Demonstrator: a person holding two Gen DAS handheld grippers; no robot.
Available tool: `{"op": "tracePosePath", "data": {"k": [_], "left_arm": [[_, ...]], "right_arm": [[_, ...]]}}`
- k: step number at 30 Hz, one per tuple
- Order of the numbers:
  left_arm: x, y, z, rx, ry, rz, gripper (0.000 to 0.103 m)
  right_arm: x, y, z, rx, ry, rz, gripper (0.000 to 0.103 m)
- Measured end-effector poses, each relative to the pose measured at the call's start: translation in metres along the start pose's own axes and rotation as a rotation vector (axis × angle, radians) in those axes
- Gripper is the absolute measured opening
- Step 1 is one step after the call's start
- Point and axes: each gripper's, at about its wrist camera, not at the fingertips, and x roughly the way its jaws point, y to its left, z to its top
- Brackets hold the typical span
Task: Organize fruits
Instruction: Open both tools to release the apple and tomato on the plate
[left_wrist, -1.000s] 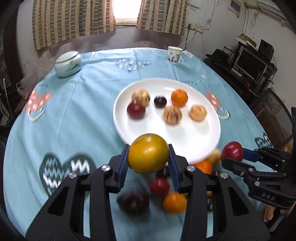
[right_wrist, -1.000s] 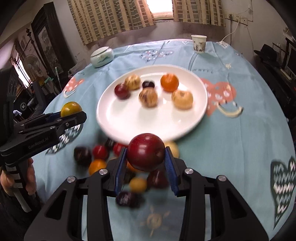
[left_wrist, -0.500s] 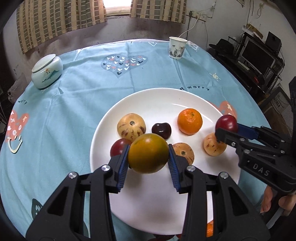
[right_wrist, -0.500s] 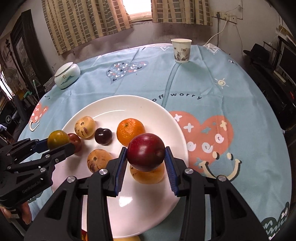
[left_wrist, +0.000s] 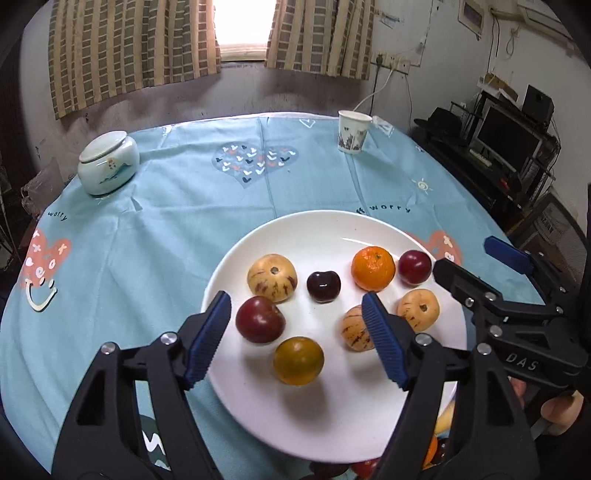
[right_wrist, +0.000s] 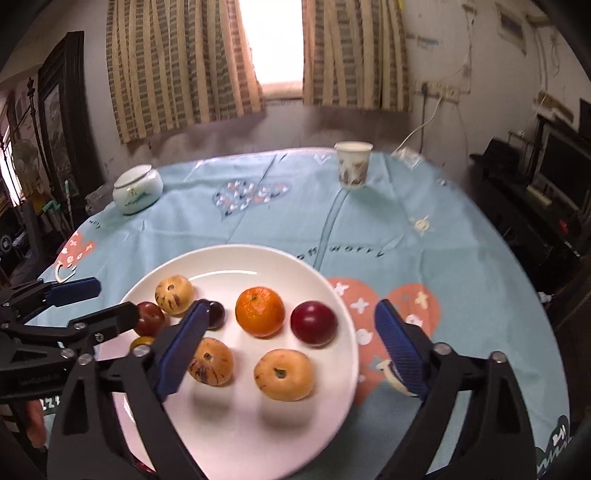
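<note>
A white plate (left_wrist: 332, 417) on the blue tablecloth holds several fruits. A green-orange fruit (left_wrist: 298, 360) lies on it just beyond my open, empty left gripper (left_wrist: 297, 339). A dark red plum (right_wrist: 314, 323) lies on the plate (right_wrist: 236, 435) ahead of my open, empty right gripper (right_wrist: 291, 345). An orange mandarin (left_wrist: 373, 268), a cherry (left_wrist: 323, 286), another red plum (left_wrist: 260, 319) and three striped yellow fruits also lie there. The right gripper (left_wrist: 476, 266) shows in the left wrist view, the left gripper (right_wrist: 107, 304) in the right wrist view.
A lidded ceramic jar (left_wrist: 108, 162) stands at the far left of the table and a paper cup (left_wrist: 352, 132) at the far right. More loose fruits (left_wrist: 432, 448) lie by the plate's near edge, mostly hidden. Shelves with electronics (left_wrist: 513, 147) stand to the right.
Both grippers opened. The green-orange fruit left my left gripper and the red plum left my right gripper; both now rest on the plate. Both grippers have pulled back and up.
</note>
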Motion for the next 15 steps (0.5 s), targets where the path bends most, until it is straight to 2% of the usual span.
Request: {"op": "tracePosePath", "data": {"k": [3, 5, 8, 15], "left_arm": [[-0.013, 0.007, -0.005, -0.024, -0.026, 0.002, 0.083], [-0.025, 0.011, -0.009, -0.029, -0.058, 0.030, 0.091], [-0.038, 0.014, -0.014, -0.037, -0.091, 0.070, 0.095], [-0.063, 0.007, -0.033, -0.023, -0.110, 0.163, 0.095]], "right_arm": [[-0.007, -0.003, -0.002, 0.012, -0.010, -0.014, 0.096], [-0.009, -0.007, -0.003, 0.036, 0.000, -0.008, 0.096], [-0.010, -0.009, -0.006, 0.058, 0.017, 0.016, 0.096], [-0.002, -0.004, -0.014, 0.039, 0.065, 0.023, 0.096]]}}
